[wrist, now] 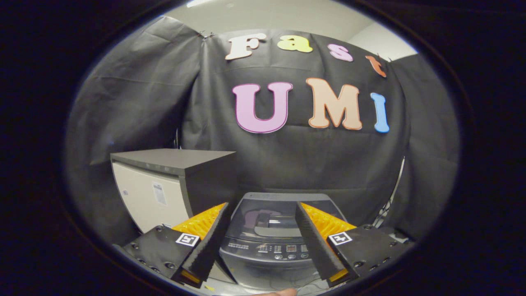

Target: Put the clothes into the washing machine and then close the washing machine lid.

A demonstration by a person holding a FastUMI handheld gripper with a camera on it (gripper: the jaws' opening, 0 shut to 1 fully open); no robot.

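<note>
Two fingers: the hand-held gripper sits in the lower centre of the frame, fingers spread wide, nothing between them, touching nothing.
Washer: small grey top-loading washing machine with a dark tinted lid, seen in the gap between the fingers and beyond their tips.
Lid: dark glossy transparent lid lies flat and closed over the tub; reflections on it, contents underneath can't be made out.
Panel: row of buttons and a small display on the washer's near edge, bottom centre.
Clothes: can't spot any garment; whether anything is inside the tub can't be told.
Neighbour: grey-topped white box cabinet at lower left, just beside the washer.
Fingertip: a bit of a person's finger at the very bottom edge, below the washer.
Stage: a closed lid with open jaws fits either laundry already in and lid shut, or a load yet to go in. My read, not settled by this view.
Handling tip: any work at the lid should go in at the front lip, square on, and stay off the button panel; glossy plastic will likely be slippery for the pads.
Risk: cabinet at left crowds the left finger on approach.
</note>
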